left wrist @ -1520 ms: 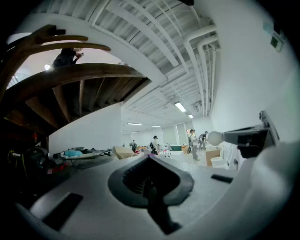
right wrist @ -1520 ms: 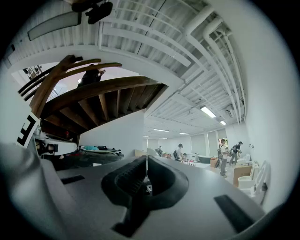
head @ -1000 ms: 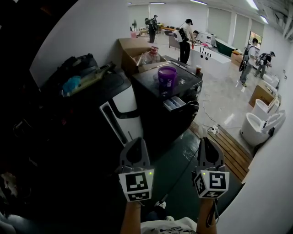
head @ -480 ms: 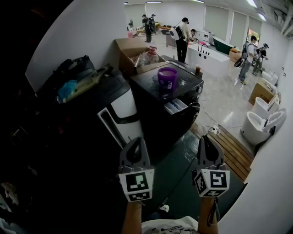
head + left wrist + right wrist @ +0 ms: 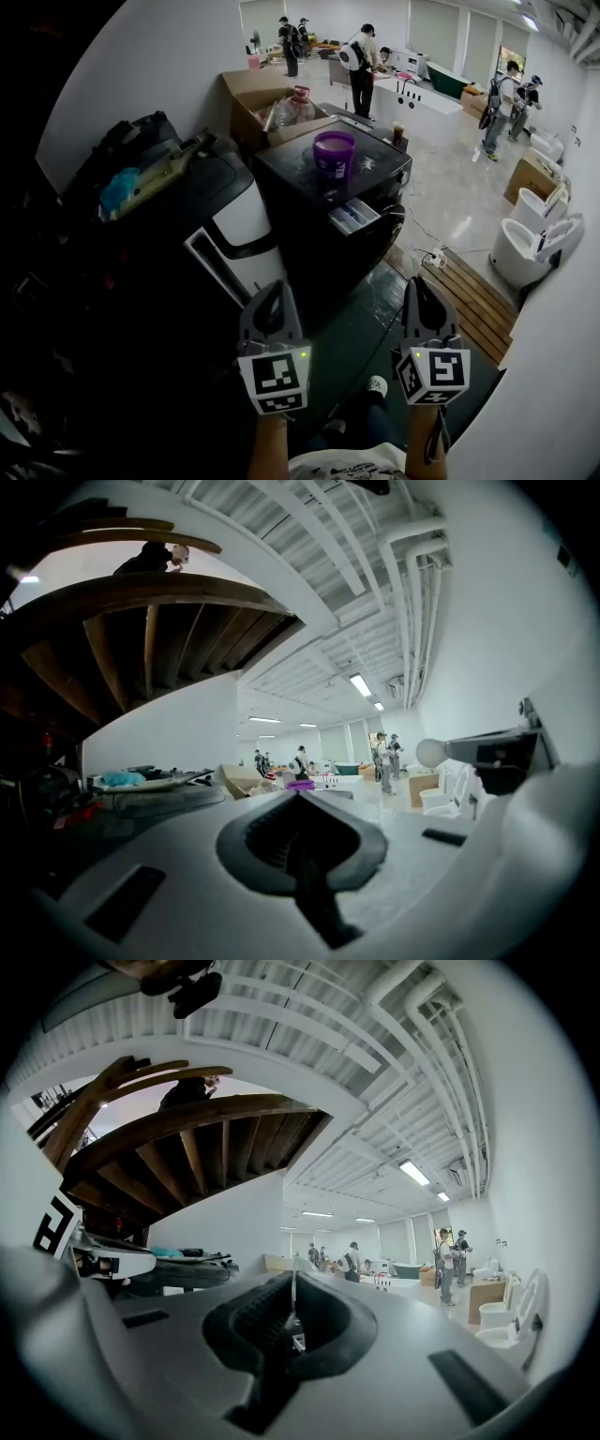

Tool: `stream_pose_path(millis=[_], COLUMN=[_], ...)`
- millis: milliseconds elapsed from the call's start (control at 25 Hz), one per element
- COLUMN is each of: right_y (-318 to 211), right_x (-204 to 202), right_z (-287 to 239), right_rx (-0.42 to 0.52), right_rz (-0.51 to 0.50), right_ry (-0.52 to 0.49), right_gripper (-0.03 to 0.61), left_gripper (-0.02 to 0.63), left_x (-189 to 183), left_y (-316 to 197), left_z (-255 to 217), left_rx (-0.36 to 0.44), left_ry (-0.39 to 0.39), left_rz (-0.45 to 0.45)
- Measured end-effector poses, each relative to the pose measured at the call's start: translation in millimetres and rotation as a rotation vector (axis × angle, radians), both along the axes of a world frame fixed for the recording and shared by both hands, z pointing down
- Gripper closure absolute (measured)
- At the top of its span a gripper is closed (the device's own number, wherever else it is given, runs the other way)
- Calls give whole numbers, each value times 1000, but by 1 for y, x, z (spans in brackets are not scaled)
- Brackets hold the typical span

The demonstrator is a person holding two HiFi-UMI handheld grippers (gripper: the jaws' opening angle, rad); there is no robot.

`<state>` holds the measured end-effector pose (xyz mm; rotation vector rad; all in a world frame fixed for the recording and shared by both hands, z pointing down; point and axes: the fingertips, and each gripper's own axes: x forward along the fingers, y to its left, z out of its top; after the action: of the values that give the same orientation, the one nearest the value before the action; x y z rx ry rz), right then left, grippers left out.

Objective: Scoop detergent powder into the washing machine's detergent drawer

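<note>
The detergent drawer (image 5: 354,216) stands pulled out of the washing machine (image 5: 319,248), with a purple tub (image 5: 334,153) on top, all well ahead of us. Over the last 1 second we have stepped slightly nearer, so scooping has not begun. The left gripper (image 5: 273,291) and right gripper (image 5: 418,286) keep their fingers closed on nothing.

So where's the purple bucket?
Head view, upper middle: the purple bucket stands on top of the dark washing machine, just behind its pulled-out drawer.

Bright ceiling strip lights, dark vignetted left, heavy fisheye warp.
</note>
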<state>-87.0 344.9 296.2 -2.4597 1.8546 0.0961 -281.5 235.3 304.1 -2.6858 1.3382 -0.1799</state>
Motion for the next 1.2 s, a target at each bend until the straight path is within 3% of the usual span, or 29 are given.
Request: stream_pose_path(millis=[320,880,1200], right_y=[-51,-167,-212], right_x=[46,179,230], right_z=[7,-14,-5], right_rx=[-9,4,1], right_rz=[-41,-189,-250], right_ry=[-9,21,1], right_gripper=[557,557,557], left_gripper=[612,611,612], left_x=[46,163,206], left_y=[-42,-130,-158], left_z=[6,-12,-2], left_rx=[-9,8,-2], left_ry=[-7,8,-11], left_rz=[-35,-182,-246])
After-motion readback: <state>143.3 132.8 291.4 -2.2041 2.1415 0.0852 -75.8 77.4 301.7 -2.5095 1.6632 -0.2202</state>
